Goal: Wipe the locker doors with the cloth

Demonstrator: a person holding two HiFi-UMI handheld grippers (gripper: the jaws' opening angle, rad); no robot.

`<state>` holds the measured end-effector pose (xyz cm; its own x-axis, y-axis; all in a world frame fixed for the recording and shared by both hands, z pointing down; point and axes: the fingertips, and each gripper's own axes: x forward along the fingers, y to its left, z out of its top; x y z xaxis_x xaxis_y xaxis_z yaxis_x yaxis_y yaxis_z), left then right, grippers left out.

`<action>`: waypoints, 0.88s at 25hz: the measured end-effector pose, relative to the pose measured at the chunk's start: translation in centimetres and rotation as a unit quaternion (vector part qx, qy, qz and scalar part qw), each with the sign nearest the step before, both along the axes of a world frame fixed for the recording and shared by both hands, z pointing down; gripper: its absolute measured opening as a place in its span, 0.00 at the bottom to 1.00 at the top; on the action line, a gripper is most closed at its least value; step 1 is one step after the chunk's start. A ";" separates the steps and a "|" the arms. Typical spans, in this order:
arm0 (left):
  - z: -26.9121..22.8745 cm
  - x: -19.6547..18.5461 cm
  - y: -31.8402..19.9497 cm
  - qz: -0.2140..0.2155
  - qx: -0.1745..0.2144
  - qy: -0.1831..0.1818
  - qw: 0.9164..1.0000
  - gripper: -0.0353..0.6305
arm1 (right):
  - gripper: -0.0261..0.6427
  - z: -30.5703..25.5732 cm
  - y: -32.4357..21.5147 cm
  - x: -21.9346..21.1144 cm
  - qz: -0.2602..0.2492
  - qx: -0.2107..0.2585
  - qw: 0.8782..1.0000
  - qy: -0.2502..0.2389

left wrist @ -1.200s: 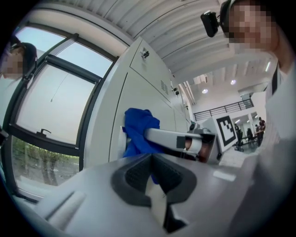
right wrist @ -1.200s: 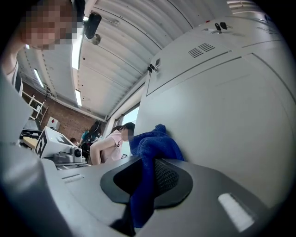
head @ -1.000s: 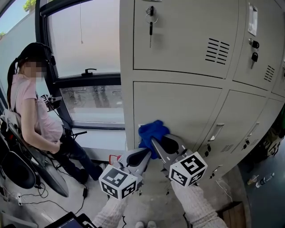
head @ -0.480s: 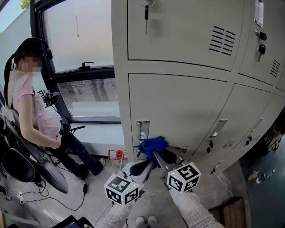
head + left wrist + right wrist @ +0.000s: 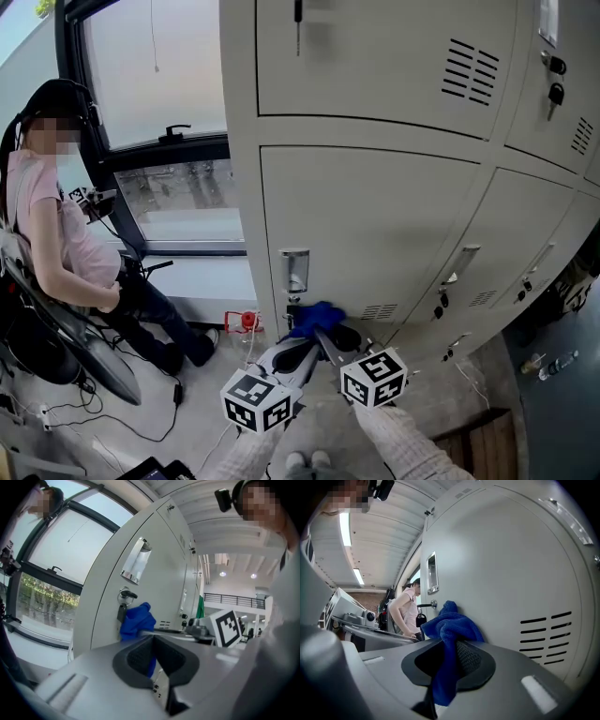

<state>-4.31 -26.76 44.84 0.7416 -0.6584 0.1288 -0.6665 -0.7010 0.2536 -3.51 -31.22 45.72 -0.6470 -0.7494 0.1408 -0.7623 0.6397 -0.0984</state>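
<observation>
A blue cloth (image 5: 315, 318) is pressed against the lower left part of a pale grey locker door (image 5: 384, 225), just under its metal handle recess (image 5: 293, 269) and beside the lock. My right gripper (image 5: 324, 330) is shut on the cloth (image 5: 452, 626), which bunches above the pads and hangs down between them. The door's vent slots (image 5: 546, 637) lie to the right of it. My left gripper (image 5: 301, 349) hovers shut just left of and below the right one, holding nothing. From the left gripper view, the cloth (image 5: 136, 620) sits next to a key (image 5: 123, 604) in the lock.
More locker doors (image 5: 506, 253) run to the right and above. A person (image 5: 66, 234) sits at the left by a window (image 5: 183, 202), with cables on the floor. A small red object (image 5: 246, 322) lies at the locker's foot. A wooden piece (image 5: 469, 448) is at bottom right.
The right gripper has dragged the cloth down the door, from the level of the handle recess to below it beside the lock. The left gripper followed downward.
</observation>
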 end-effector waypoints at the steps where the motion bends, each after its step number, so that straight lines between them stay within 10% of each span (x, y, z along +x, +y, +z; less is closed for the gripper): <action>1: 0.1 0.0 0.0 -0.001 -0.001 0.001 1.000 0.06 | 0.13 0.1 0.0 0.0 0.000 0.000 1.000 0.005; 10: -3.2 0.5 0.8 0.015 0.034 0.013 0.999 0.06 | 0.13 -3.5 1.8 1.4 -0.002 0.021 1.000 -0.018; 22: -16.0 2.4 0.4 0.045 0.188 0.001 0.981 0.06 | 0.13 -21.8 3.6 4.7 0.006 0.197 0.978 -0.068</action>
<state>-1.87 -26.39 28.82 0.7992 -0.5904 -0.1125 -0.5969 -0.8016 -0.0330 1.22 -27.58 23.88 -0.6312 -0.7353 -0.2467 -0.7666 0.6399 0.0539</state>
